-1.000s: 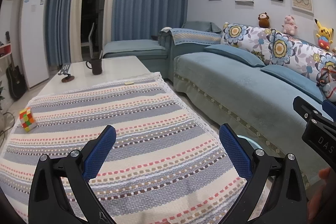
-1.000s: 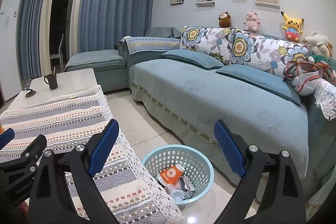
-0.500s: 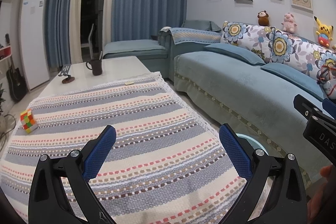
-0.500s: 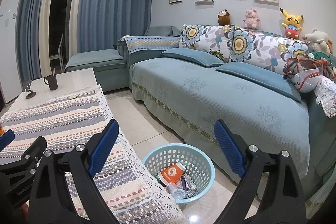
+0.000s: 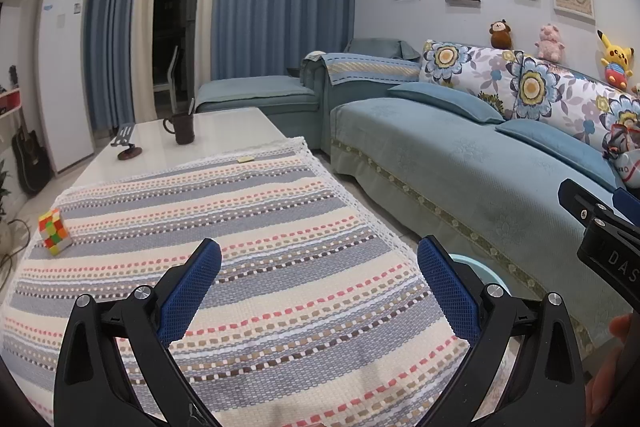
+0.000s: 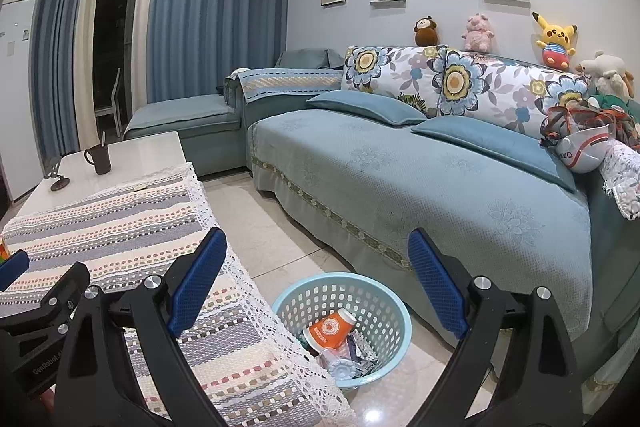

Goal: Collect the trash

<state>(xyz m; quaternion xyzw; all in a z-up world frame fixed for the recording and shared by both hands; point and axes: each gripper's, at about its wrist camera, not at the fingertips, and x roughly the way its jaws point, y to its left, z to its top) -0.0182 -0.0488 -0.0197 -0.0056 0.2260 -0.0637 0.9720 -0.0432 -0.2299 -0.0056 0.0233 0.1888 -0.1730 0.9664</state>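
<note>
A light blue plastic basket [image 6: 384, 301] stands on the floor between the table and the sofa. It holds an orange paper cup [image 6: 329, 327], a clear crushed cup and wrappers. Its rim shows in the left wrist view [image 5: 482, 269]. My right gripper [image 6: 318, 265] is open and empty, above and before the basket. My left gripper [image 5: 320, 279] is open and empty over the striped tablecloth [image 5: 240, 227]. A small yellowish scrap [image 5: 245, 159] lies at the cloth's far edge.
A Rubik's cube [image 5: 54, 233] sits at the cloth's left edge. A dark mug [image 5: 182, 129] and a phone stand [image 5: 126, 143] are on the white table's far end. The blue sofa [image 6: 400, 179] runs along the right, with a helmet [image 6: 580, 151].
Both grippers have shifted only slightly; the views are nearly the same. Both stay open and empty.
</note>
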